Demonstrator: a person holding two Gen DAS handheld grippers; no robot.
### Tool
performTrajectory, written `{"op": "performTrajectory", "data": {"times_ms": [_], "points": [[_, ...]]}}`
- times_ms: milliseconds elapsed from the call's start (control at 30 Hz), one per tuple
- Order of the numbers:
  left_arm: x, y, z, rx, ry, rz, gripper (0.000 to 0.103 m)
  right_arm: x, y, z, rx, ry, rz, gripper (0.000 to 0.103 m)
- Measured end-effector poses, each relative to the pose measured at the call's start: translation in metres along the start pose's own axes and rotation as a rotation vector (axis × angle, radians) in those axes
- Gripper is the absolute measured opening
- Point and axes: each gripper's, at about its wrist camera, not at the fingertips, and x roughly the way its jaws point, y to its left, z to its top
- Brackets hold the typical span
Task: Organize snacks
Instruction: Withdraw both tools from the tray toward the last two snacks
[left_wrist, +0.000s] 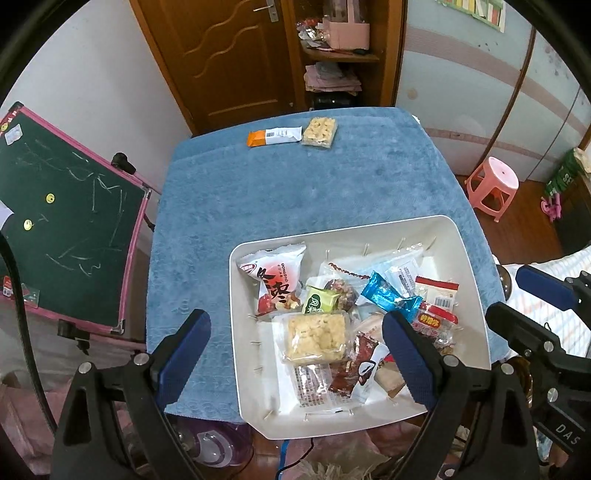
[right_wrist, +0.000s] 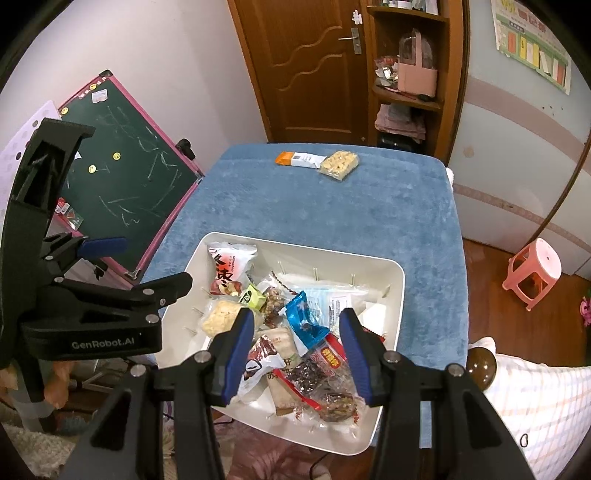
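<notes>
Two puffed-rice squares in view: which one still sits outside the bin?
The rice square at the table's far edge, beside the orange-and-white bar; the other lies inside the white bin.

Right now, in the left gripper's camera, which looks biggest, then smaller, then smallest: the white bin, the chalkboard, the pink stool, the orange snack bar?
1. white bin and chalkboard: alike, and the bin is nearer, so unsure.
2. pink stool
3. orange snack bar, close to the stool and farther away.

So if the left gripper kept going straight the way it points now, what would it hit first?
Probably the clear-wrapped puffed rice bar lying in the white bin; it sits between the open left gripper fingers, though depth is hard to judge.
</notes>
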Motion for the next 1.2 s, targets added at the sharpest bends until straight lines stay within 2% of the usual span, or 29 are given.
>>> {"op": "performTrajectory", "data": {"times_ms": [333,733,1200], "points": [[-0.015,-0.004,0.013,0.006,-0.038,0.021,0.093,-0.01,-0.013,0.008,0.019,-0.044,0.023,0.049],[-0.034,-0.003,0.048,0.017,-0.103,0.04,0.093,-0.018,-0.028,0.033,0.057,-0.094,0.039,0.049],[-0.046,0.035,0.095,0.039,-0.164,0.076,0.093,-0.016,-0.034,0.086,0.09,-0.147,0.012,0.049]]}}
